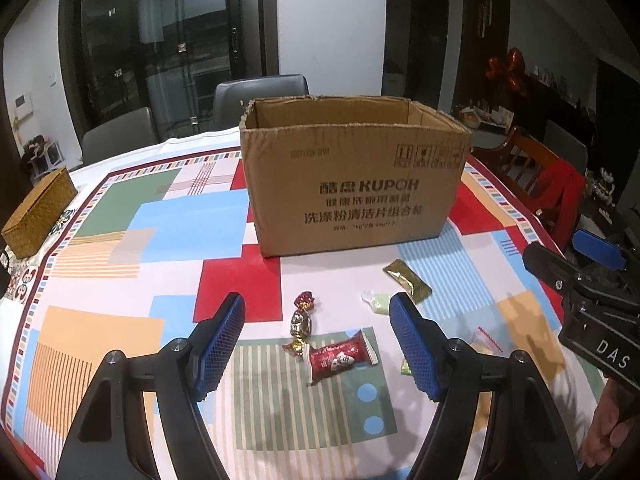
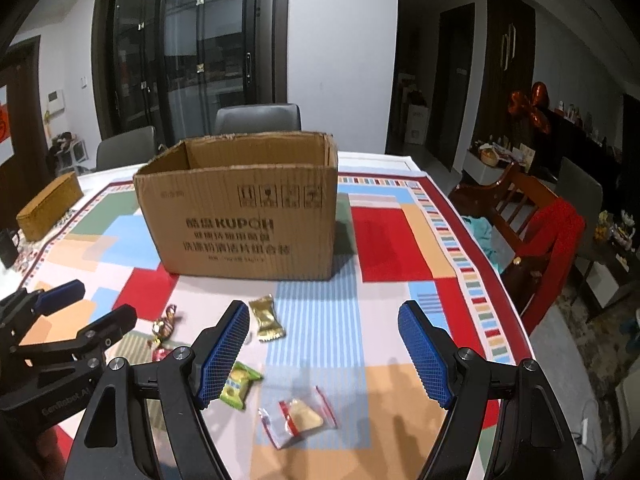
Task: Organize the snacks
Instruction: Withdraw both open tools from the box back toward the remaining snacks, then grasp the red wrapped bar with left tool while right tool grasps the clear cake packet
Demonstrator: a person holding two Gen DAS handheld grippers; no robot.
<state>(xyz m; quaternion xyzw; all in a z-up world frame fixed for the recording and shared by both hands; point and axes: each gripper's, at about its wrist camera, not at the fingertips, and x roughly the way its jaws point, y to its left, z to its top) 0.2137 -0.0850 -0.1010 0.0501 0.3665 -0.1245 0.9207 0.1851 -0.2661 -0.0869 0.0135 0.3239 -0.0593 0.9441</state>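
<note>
An open cardboard box point(image 1: 352, 184) stands on the patterned tablecloth; it also shows in the right wrist view point(image 2: 240, 216). My left gripper point(image 1: 318, 308) is open and empty above a red snack packet point(image 1: 340, 360) and a foil-wrapped candy point(image 1: 302, 322). A gold packet point(image 1: 408, 286) and a pale green candy point(image 1: 376, 300) lie to its right. My right gripper point(image 2: 324, 320) is open and empty above the cloth. Near it lie a gold packet point(image 2: 267, 318), a green packet point(image 2: 238, 386) and a clear packet with red edges point(image 2: 300, 418).
A woven box point(image 1: 38, 214) sits at the table's left edge. Grey chairs point(image 1: 260, 96) stand behind the table, a wooden chair with a red cloth point(image 2: 544, 232) at the right. The other gripper's body shows in each view point(image 1: 592, 304) point(image 2: 60, 344).
</note>
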